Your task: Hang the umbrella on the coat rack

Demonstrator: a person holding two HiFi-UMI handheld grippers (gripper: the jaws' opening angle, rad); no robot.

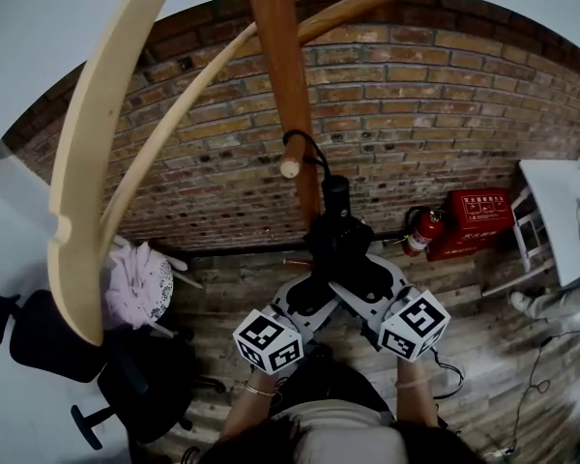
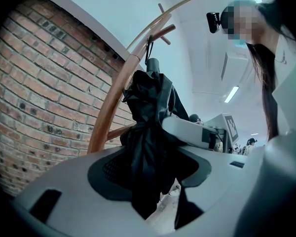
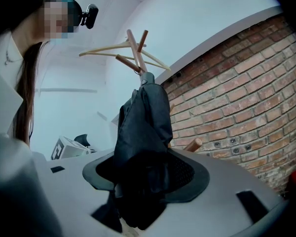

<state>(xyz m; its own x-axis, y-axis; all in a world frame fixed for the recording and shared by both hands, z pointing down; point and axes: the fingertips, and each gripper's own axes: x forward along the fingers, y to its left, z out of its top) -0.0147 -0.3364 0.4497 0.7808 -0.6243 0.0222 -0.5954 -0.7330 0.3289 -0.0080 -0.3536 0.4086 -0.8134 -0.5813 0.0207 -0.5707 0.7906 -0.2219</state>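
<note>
A folded black umbrella (image 1: 340, 245) stands upright against the brown pole of the wooden coat rack (image 1: 282, 75). Its black strap (image 1: 314, 151) loops over a short peg (image 1: 292, 165). My left gripper (image 1: 317, 296) and right gripper (image 1: 367, 293) meet at the umbrella's lower part from either side. In the left gripper view the black fabric (image 2: 150, 112) fills the space in the left gripper (image 2: 148, 181), and the strap (image 2: 149, 51) runs up to the rack (image 2: 108, 112). The right gripper (image 3: 143, 181) likewise has the umbrella (image 3: 143, 117) bunched between its jaws, under the rack's pegs (image 3: 133, 51).
A pale curved rack arm (image 1: 87, 162) sweeps down at the left. Behind is a brick wall (image 1: 445, 114) with a fire extinguisher (image 1: 423, 232) and a red box (image 1: 478, 222). A black office chair (image 1: 39, 336), a pink cloth (image 1: 140, 283) and a white table (image 1: 561, 216) stand around.
</note>
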